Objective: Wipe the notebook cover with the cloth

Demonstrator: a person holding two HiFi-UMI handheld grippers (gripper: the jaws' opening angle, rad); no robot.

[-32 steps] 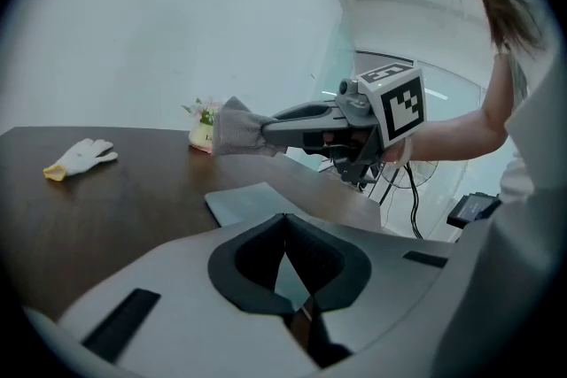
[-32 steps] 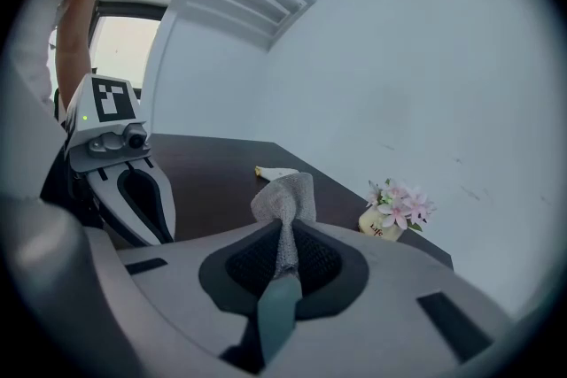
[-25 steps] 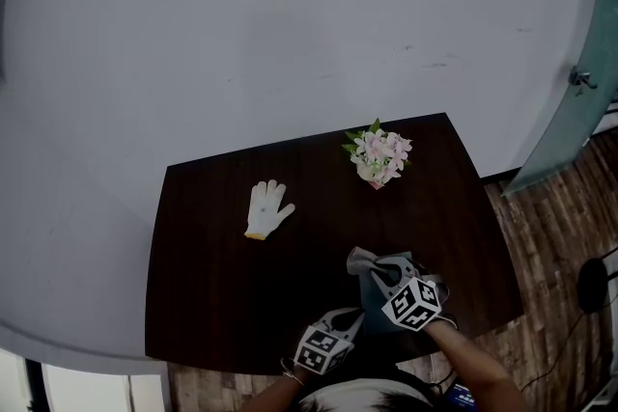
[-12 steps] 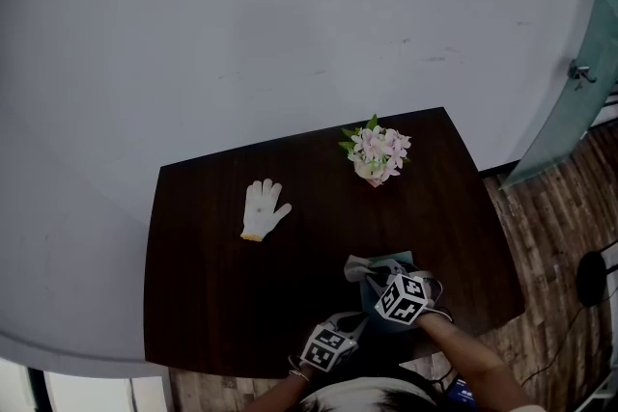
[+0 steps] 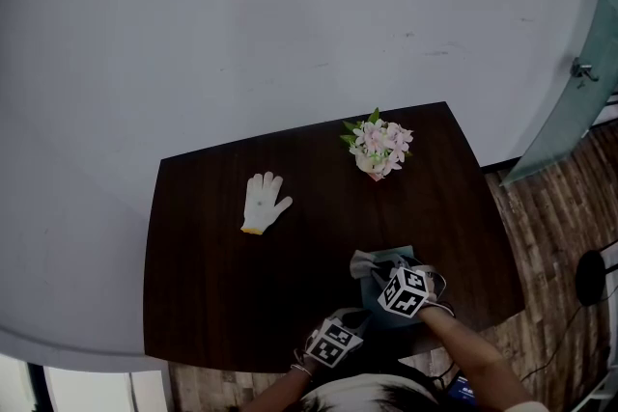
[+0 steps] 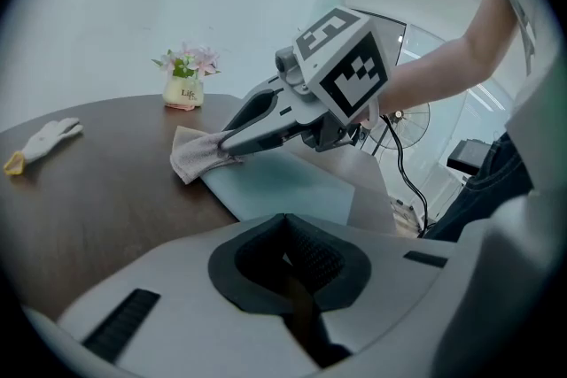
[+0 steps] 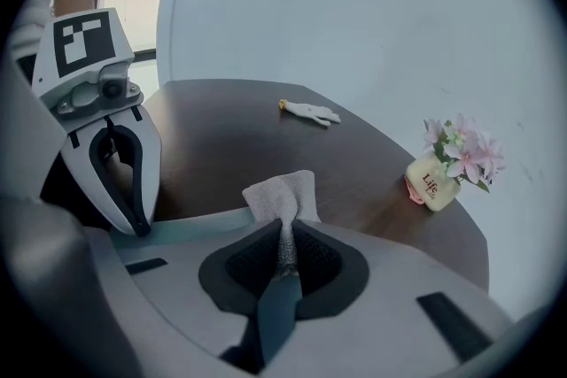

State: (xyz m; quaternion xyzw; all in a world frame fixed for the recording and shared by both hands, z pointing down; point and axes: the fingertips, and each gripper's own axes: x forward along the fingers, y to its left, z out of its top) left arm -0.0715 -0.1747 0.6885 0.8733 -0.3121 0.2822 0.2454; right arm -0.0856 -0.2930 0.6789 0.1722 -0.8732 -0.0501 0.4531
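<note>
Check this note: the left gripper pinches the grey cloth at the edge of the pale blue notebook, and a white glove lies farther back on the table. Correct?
No: it is the right gripper that pinches the cloth, as the right gripper view shows. The notebook, glove and table are as stated.

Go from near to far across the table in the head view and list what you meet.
left gripper → right gripper, shut on the cloth → white glove → flower pot
</note>
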